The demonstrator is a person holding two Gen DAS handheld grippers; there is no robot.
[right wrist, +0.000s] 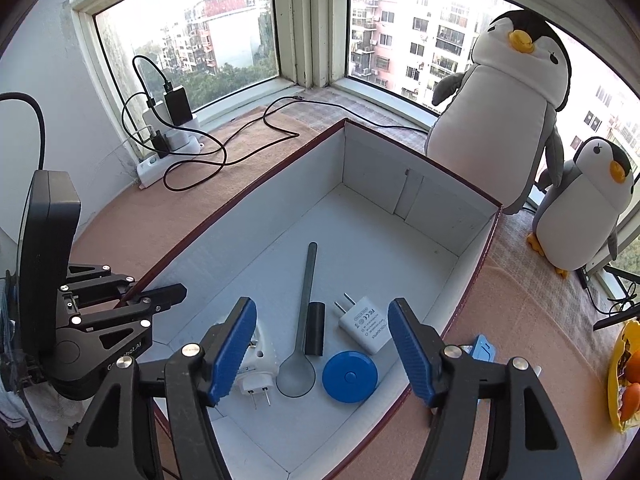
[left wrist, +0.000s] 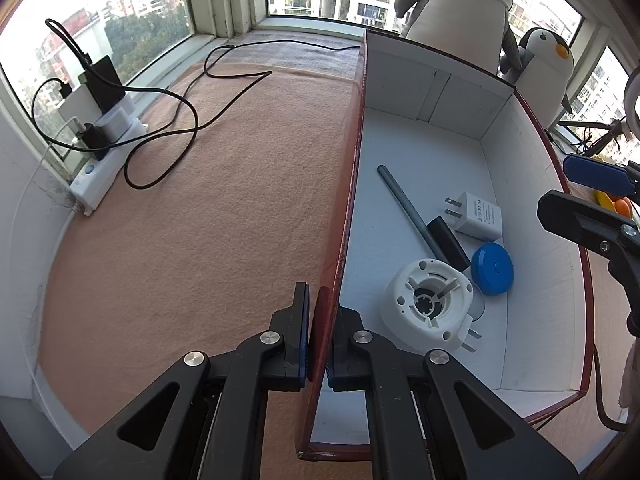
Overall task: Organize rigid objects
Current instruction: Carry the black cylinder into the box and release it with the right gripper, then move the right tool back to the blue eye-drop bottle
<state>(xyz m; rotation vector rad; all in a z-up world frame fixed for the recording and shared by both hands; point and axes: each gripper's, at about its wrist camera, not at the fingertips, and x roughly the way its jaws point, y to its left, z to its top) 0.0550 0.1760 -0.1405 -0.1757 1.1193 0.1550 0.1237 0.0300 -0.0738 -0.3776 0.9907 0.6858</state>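
Five things already lie in our box [right wrist: 476,256]: spoon [right wrist: 306,300], black cylinder [right wrist: 315,328], charger [right wrist: 366,322], blue disc [right wrist: 349,376], white plug part [right wrist: 252,364]. Our left tool [left wrist: 320,336] pinches the box's left wall; our right tool [right wrist: 322,350] stands wide, empty (above them). On the bench, right, a small blue thing [right wrist: 484,348] and a yellow dish [right wrist: 618,380] remain.

Likely high-rise home, bay window [right wrist: 236,28], plush penguins [right wrist: 508,108]

My left gripper [left wrist: 319,336] was a matte black plastic linkage with round silver rivets at its joints and blue ribbed pads on the fingers. My right gripper [right wrist: 322,354] matched it: black arms, silver pivot bolts, blue textured pads [right wrist: 234,350]. Pale lettering marked the left one's black body, seen from the right wrist view.
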